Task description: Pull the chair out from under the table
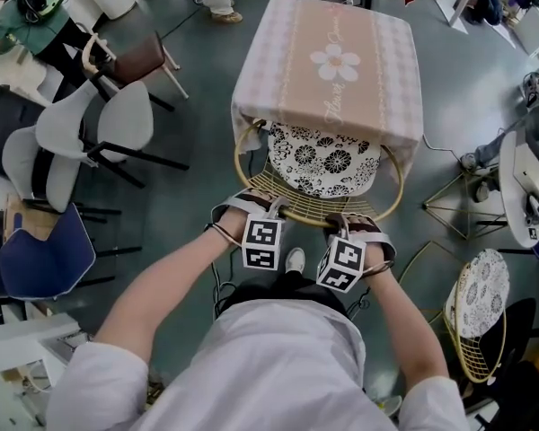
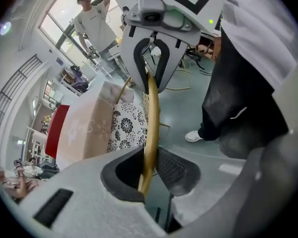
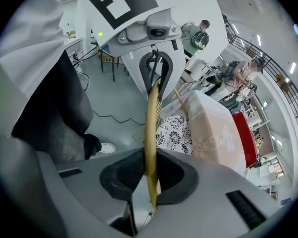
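So here's where we're at: the gold wire chair (image 1: pixel 307 218) with the black-and-white floral cushion (image 1: pixel 328 162) is tucked in at the near edge of the square table with a pink cloth and a white flower print (image 1: pixel 287 79). The front of the cushion sits under the overhang of the cloth. The chair's curved back rim faces us, and that's what we've got both hands on.

The left gripper (image 1: pixel 271 206) has its jaws most of the way in, pads pinched on the thin gold rim (image 2: pixel 152 118). You can see the rod running straight up between the dark pads in the left gripper view (image 2: pixel 150 170).

Same deal for the right gripper (image 1: pixel 346 223). In the right gripper view (image 3: pixel 150 170) its pads are clamped on either side of the rim (image 3: pixel 151 118), a bit further along the curve. The two grippers sit near each other, side by side on the rim, both angled steeply down.

Off to the right there's a second gold wire chair with a patterned cushion (image 1: pixel 478 317), well apart from ours. White shell chairs (image 1: pixel 117 119) stand on the grey floor to the left.
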{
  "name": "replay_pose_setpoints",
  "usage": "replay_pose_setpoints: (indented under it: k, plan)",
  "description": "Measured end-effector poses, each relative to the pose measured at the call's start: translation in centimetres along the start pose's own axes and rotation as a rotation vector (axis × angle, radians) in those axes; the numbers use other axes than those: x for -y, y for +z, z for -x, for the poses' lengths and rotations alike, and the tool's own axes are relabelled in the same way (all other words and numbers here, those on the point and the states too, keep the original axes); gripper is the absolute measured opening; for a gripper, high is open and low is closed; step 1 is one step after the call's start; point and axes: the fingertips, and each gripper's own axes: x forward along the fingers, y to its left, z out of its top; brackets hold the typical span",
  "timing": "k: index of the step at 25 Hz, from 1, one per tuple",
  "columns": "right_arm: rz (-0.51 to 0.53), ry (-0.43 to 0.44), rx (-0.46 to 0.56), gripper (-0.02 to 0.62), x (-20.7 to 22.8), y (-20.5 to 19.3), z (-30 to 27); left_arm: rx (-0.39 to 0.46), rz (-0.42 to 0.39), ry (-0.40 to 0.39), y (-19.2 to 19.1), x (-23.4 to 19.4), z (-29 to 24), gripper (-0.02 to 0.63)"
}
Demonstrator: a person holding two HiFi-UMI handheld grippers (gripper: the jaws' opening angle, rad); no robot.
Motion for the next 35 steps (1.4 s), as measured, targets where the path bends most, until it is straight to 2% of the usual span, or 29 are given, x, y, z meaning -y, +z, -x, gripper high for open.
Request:
replay_pose_setpoints:
  k: [14,35]
  plan:
    - [-0.027,0.003,-0.012,0.046,-1.4,-0.1,0.8,-0.030,0.002,-0.002,0.6,1.9,0.7,0.064]
    - [-0.024,0.009,-0.017,0.046,-9.7,0.5,4.0,-0.032,0.011,-0.010,2.3,10.1,3.5,0.064]
